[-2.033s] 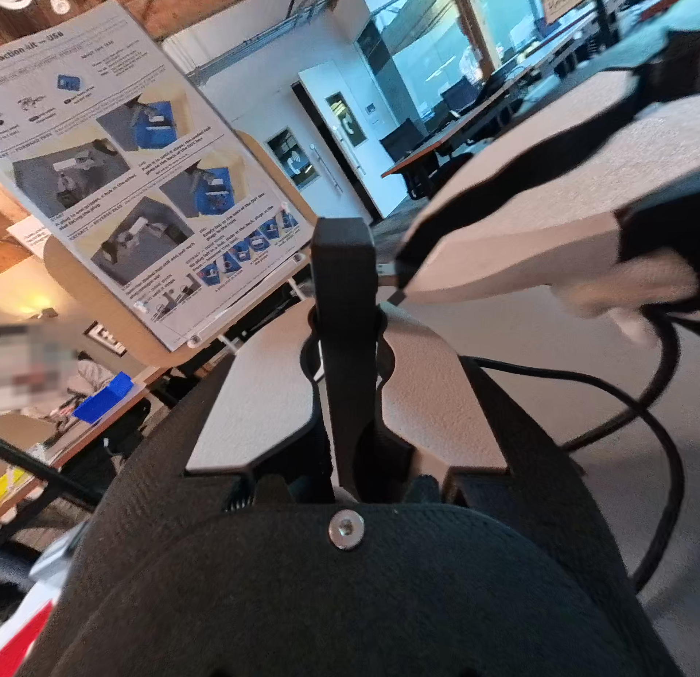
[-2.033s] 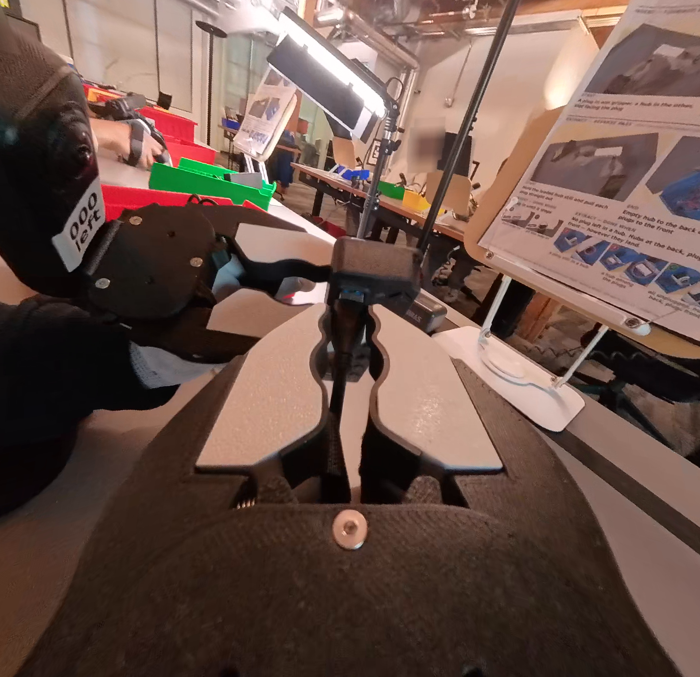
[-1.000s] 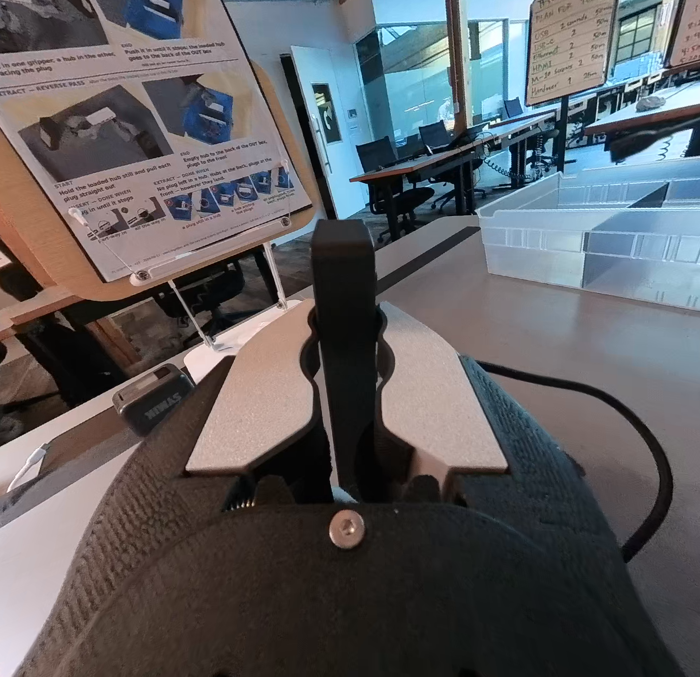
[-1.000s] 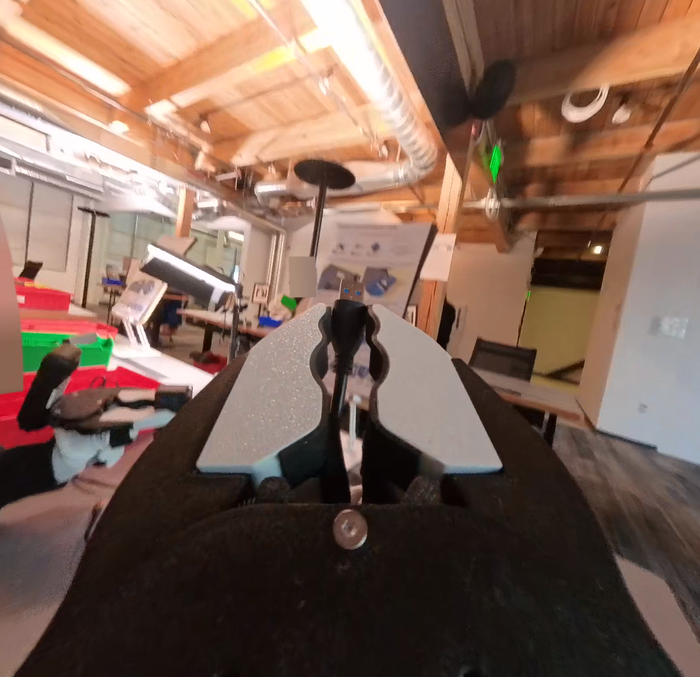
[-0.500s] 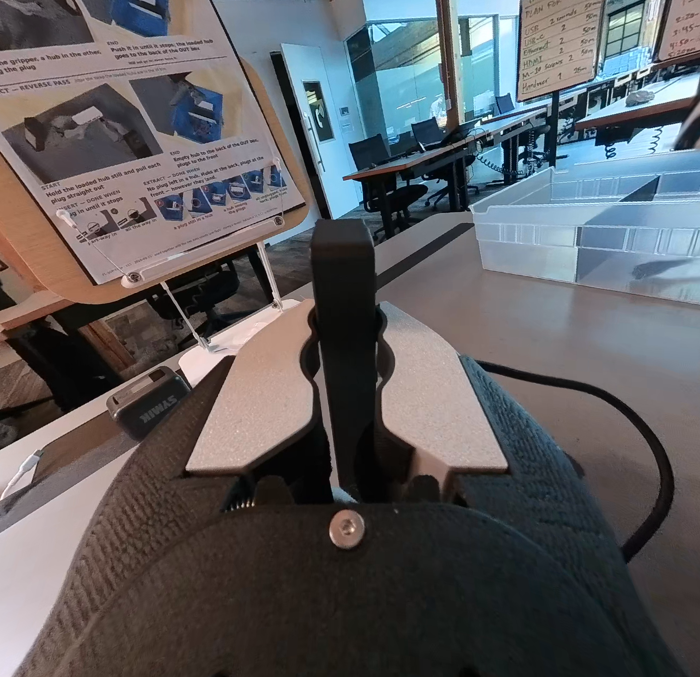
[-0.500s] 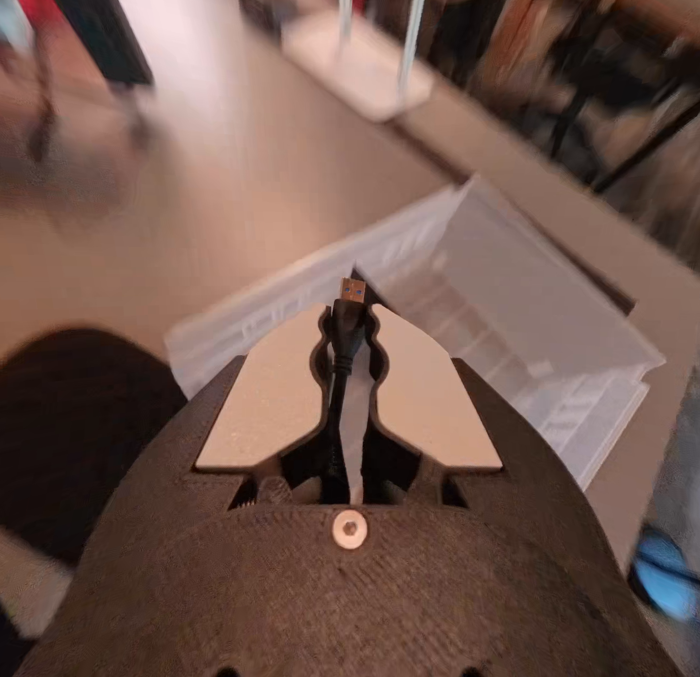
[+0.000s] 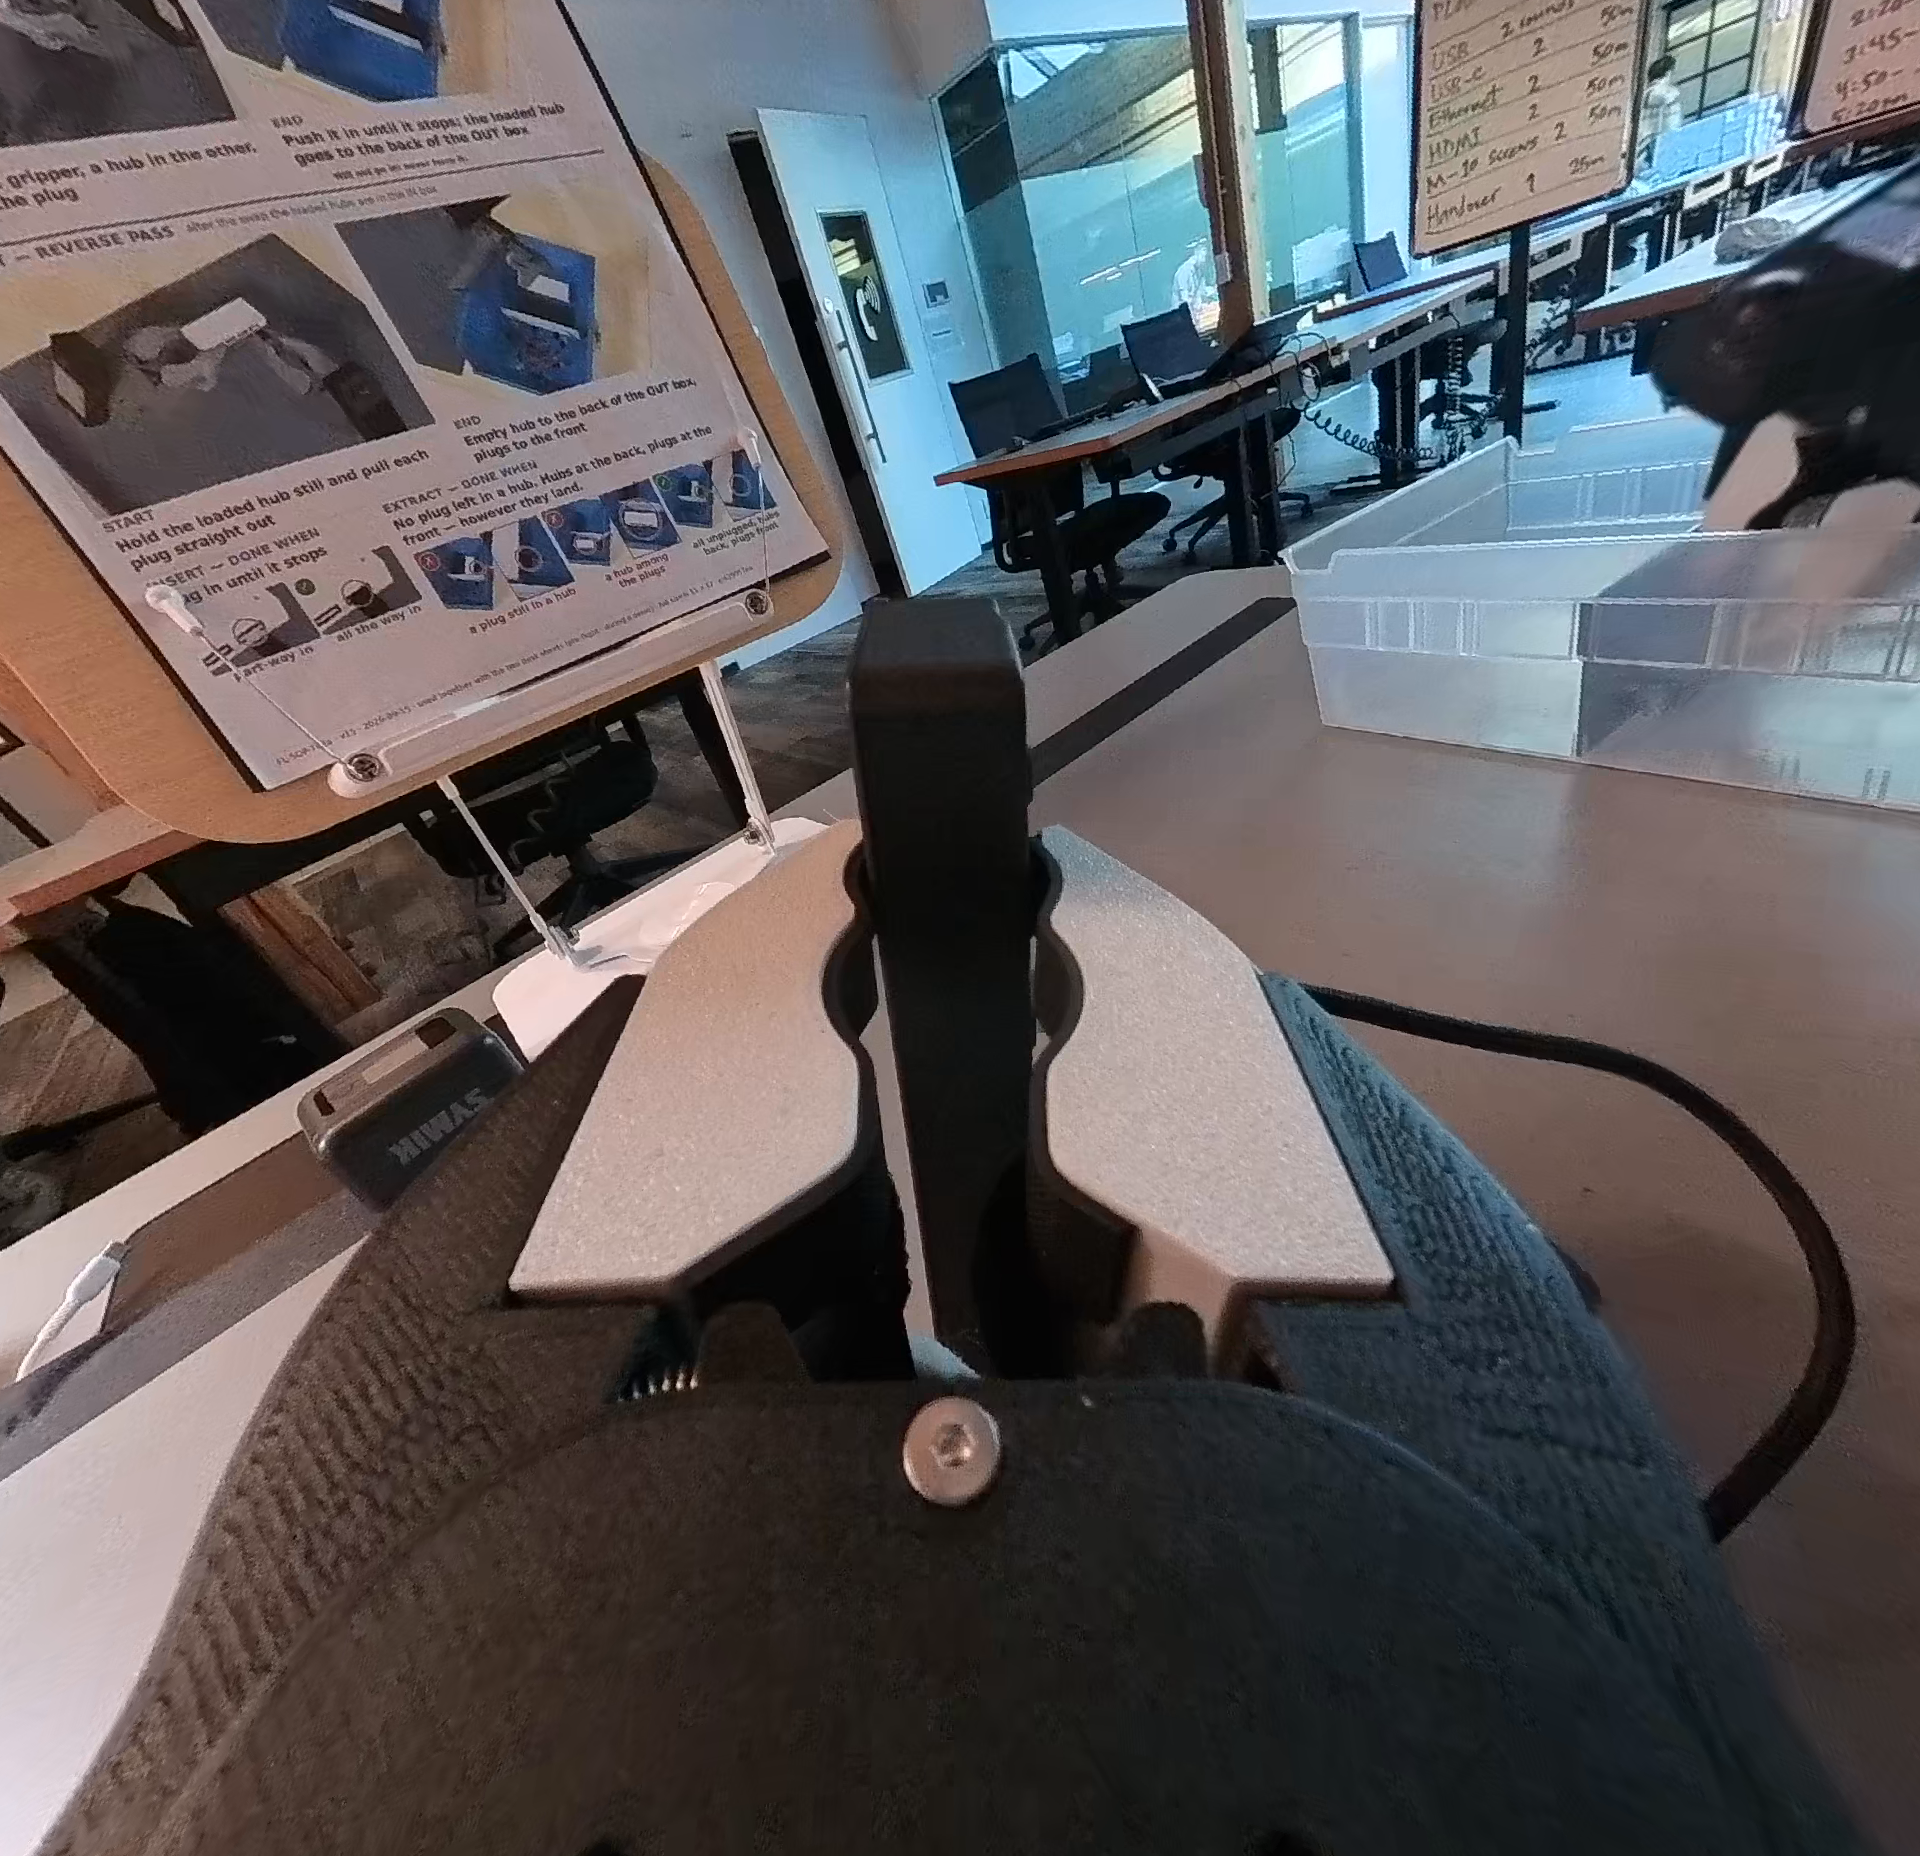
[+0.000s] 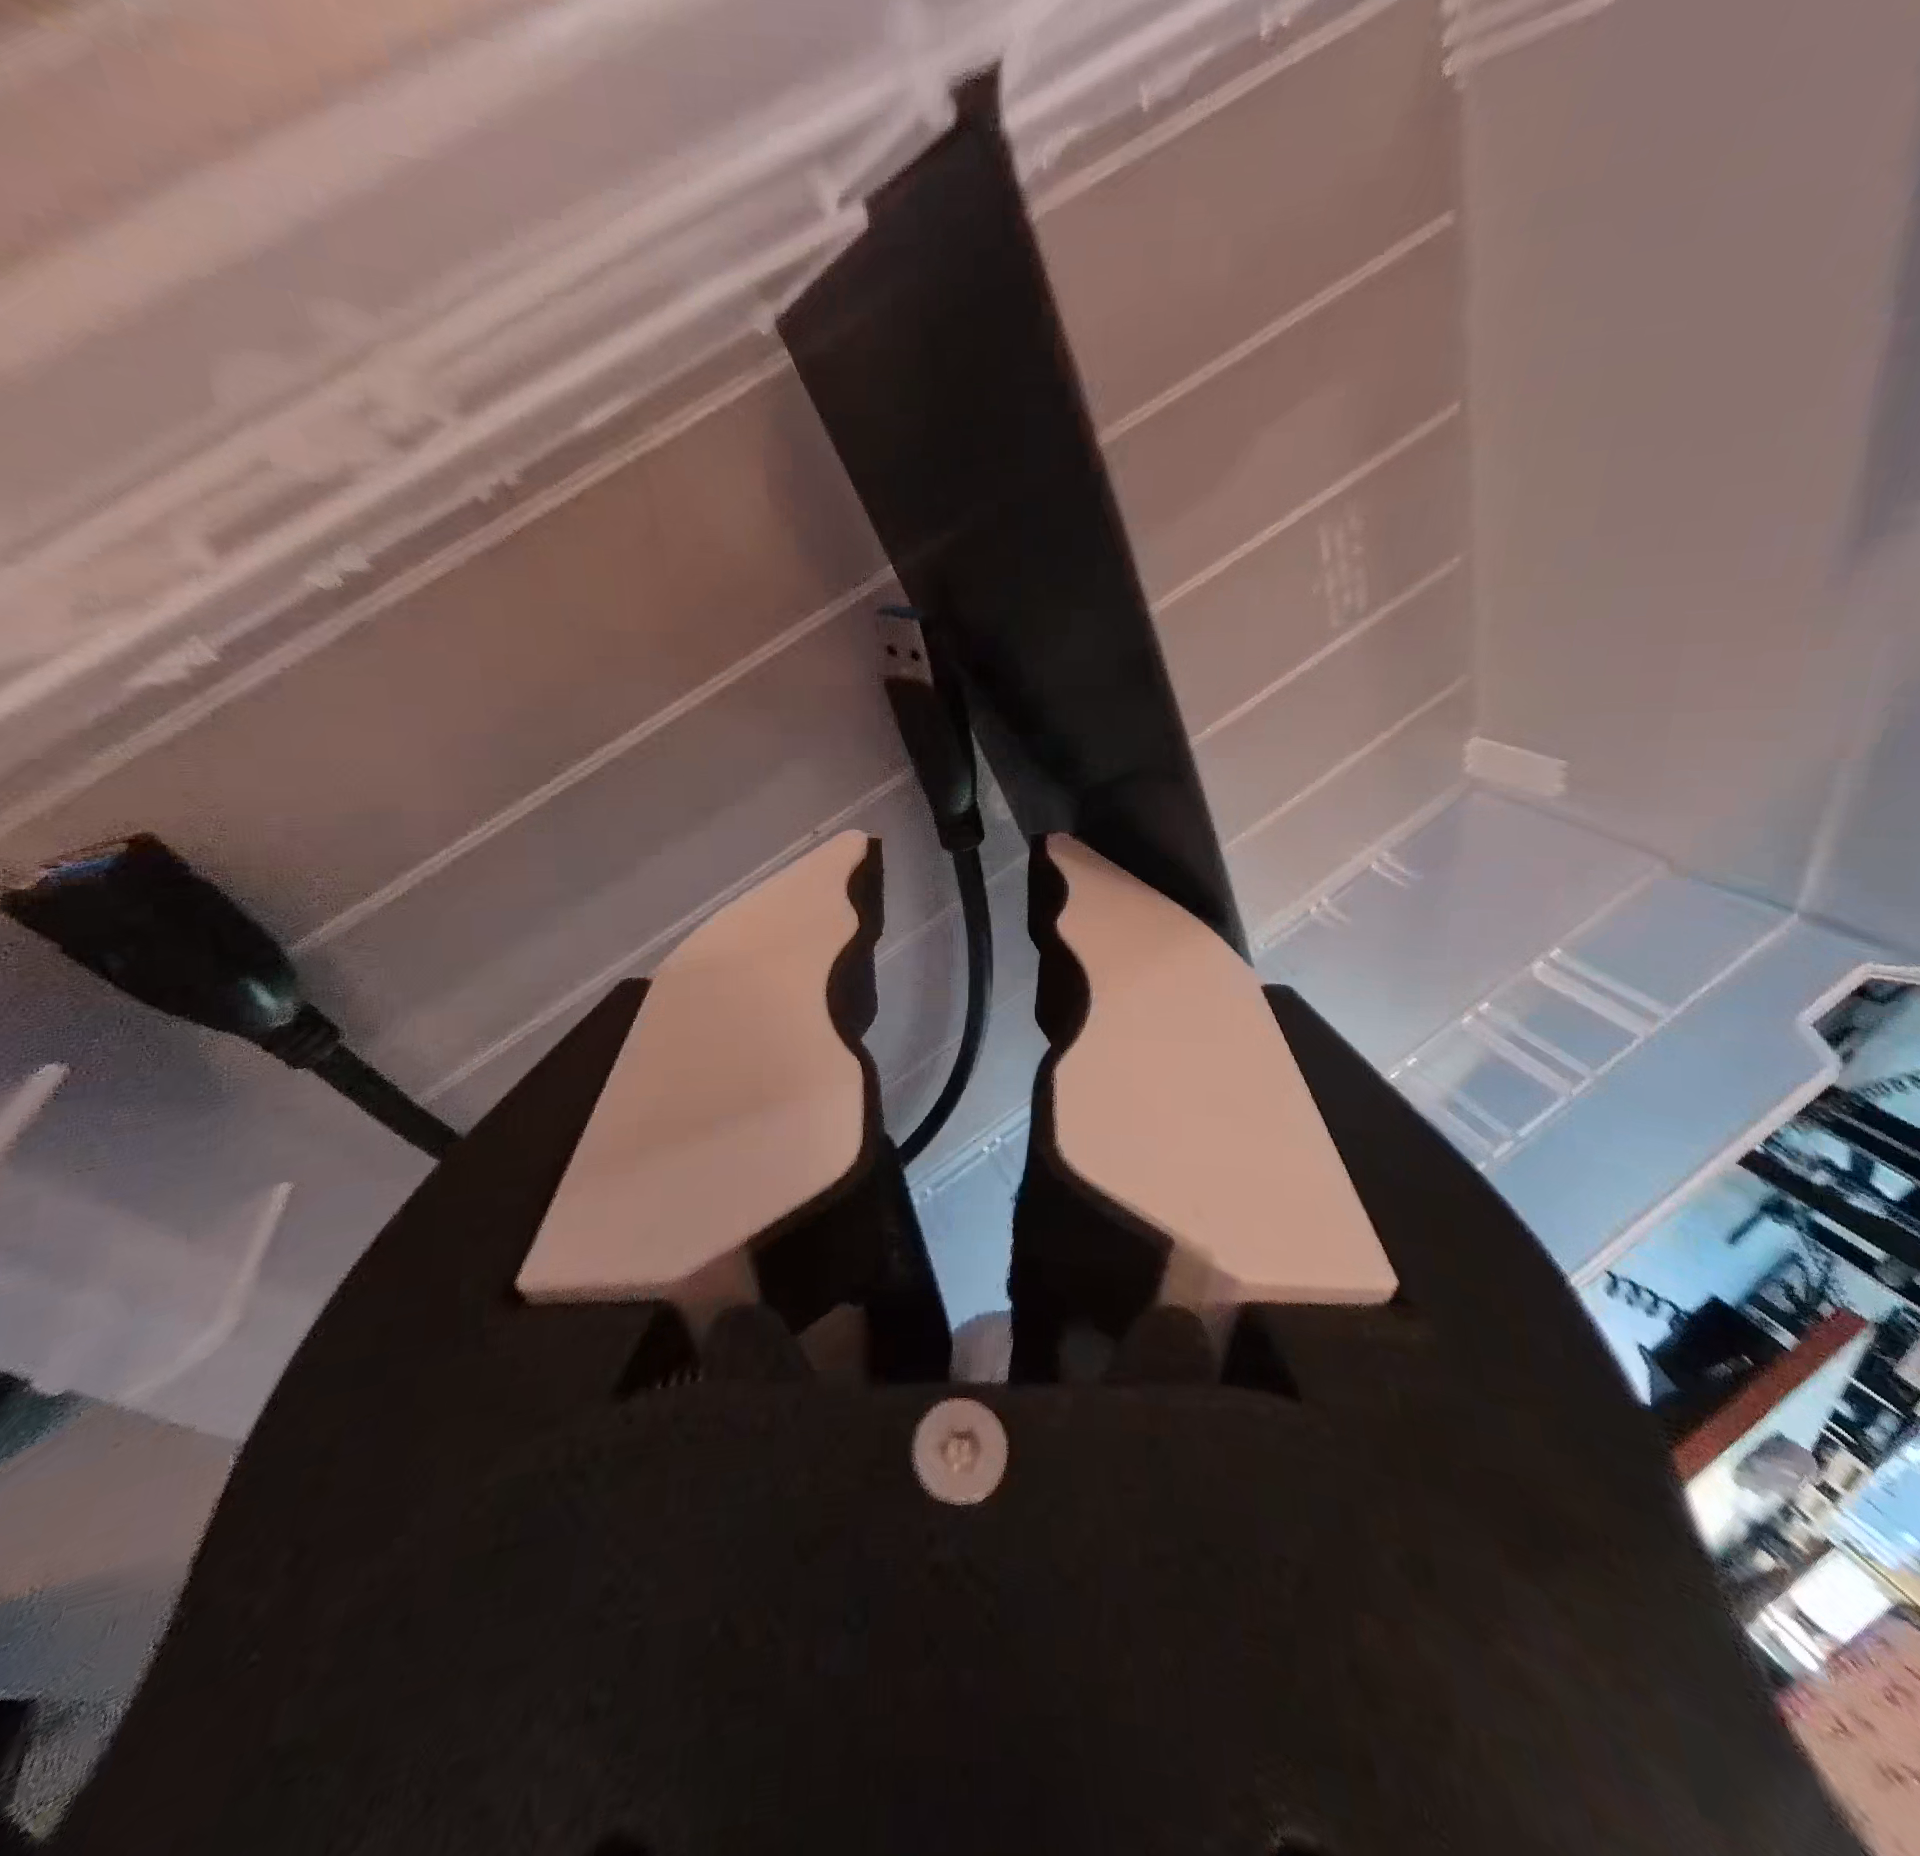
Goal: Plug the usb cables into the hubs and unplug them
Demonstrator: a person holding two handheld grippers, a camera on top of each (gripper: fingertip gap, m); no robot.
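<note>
My left gripper (image 7: 945, 861) is shut on a black USB hub (image 7: 935, 715), held upright above the grey table (image 7: 1455, 923). The hub's black cable (image 7: 1787, 1214) loops on the table to the right. My right gripper (image 8: 951, 850) is open inside a clear plastic bin (image 8: 1558, 456). A black USB plug with a blue tip (image 8: 925, 705) lies just beyond its fingertips beside the bin's black divider (image 8: 997, 456), and its cable runs loose between the fingers. In the left wrist view the right gripper (image 7: 1808, 352) shows blurred over the bin (image 7: 1455, 622).
Another black plug with its cable (image 8: 156, 933) lies in the bin at the left. An instruction sheet on a wooden stand (image 7: 395, 352) stands at the table's far left edge, with a small dark device (image 7: 405, 1110) and a white cable (image 7: 62, 1307) near it. My right fingertips sit around 40 centimetres from my left ones. The small dark device (image 7: 405, 1110) lies around 30 centimetres away from my left fingertips.
The right gripper pulled the plug out of the hub, swung away and down into the clear bin, then opened and let the plug go. The left gripper kept hold of the hub.
</note>
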